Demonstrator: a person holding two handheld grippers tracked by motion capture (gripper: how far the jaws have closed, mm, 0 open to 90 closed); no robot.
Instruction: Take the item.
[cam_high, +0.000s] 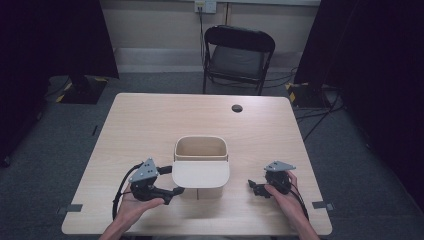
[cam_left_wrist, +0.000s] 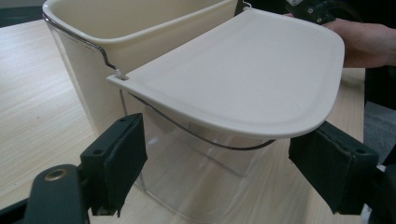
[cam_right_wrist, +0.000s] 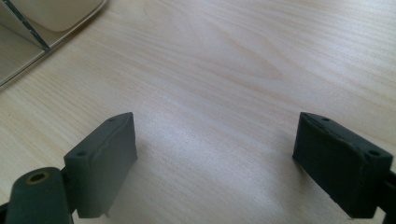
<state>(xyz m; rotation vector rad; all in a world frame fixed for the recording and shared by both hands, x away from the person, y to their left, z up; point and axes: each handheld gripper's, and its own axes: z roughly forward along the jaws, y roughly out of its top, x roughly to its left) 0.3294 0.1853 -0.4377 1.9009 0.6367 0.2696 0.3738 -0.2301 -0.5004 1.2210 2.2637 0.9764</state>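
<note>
The cream bin (cam_high: 201, 150) stands mid-table with its flat lid (cam_high: 200, 173) swung out level toward the person, overhanging the near wall and blocking any approach from above on that side; the bin mouth behind it is uncovered. The left gripper (cam_high: 170, 180), jaws spread, sits just beside the bin under the lid's left edge, with little room there. The right gripper (cam_high: 254, 186), jaws wide apart, has bare table (cam_high: 260, 135) before it, well apart from the bin.
</note>
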